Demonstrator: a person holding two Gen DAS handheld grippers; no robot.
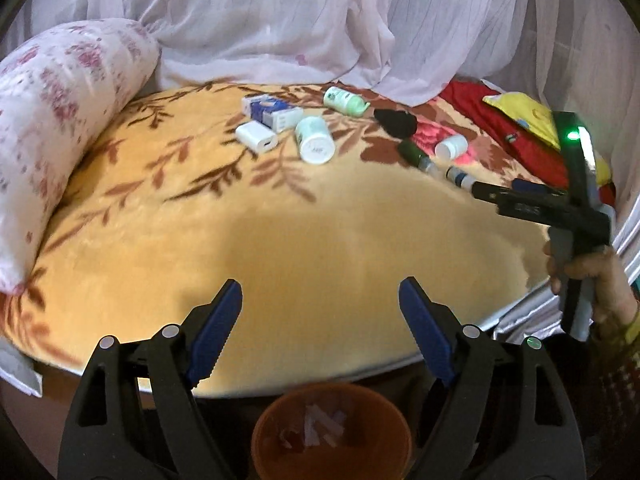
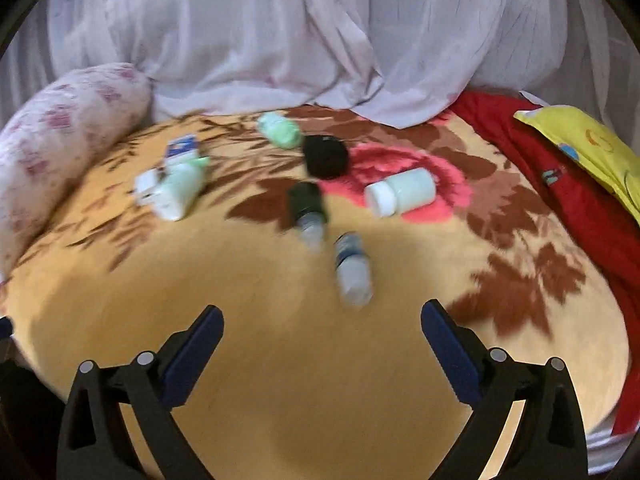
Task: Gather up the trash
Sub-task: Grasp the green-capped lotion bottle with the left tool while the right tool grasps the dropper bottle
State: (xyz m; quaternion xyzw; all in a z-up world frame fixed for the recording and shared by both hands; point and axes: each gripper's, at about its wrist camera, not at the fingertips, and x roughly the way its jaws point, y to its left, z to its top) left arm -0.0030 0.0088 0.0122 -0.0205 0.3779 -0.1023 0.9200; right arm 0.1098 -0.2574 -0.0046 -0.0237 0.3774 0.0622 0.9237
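While the left tongs (image 1: 320, 326) stood spread with nothing between them, an orange bin (image 1: 332, 432) sat just beneath and slightly behind their tips, scraps of paper inside it; the trash lay well ahead on the yellow blanket (image 1: 280, 240): a white bottle (image 1: 315, 139), a blue-and-white box (image 1: 272, 112) and a white charger block (image 1: 256, 136) clustered together. From that view the right tongs showed only sideways at the far right, so I could not tell their gap there. A reach from so far back risked nudging one item into its neighbours. Seen along the right tongs (image 2: 322, 342), also spread and empty, a small vial (image 2: 352, 268) lay just ahead of the tips, smeared by blur; being round on soft plush, it would probably roll off sideways under a careless pinch. Labels were unreadable, and the black lump (image 2: 325, 156) beyond could not be identified.
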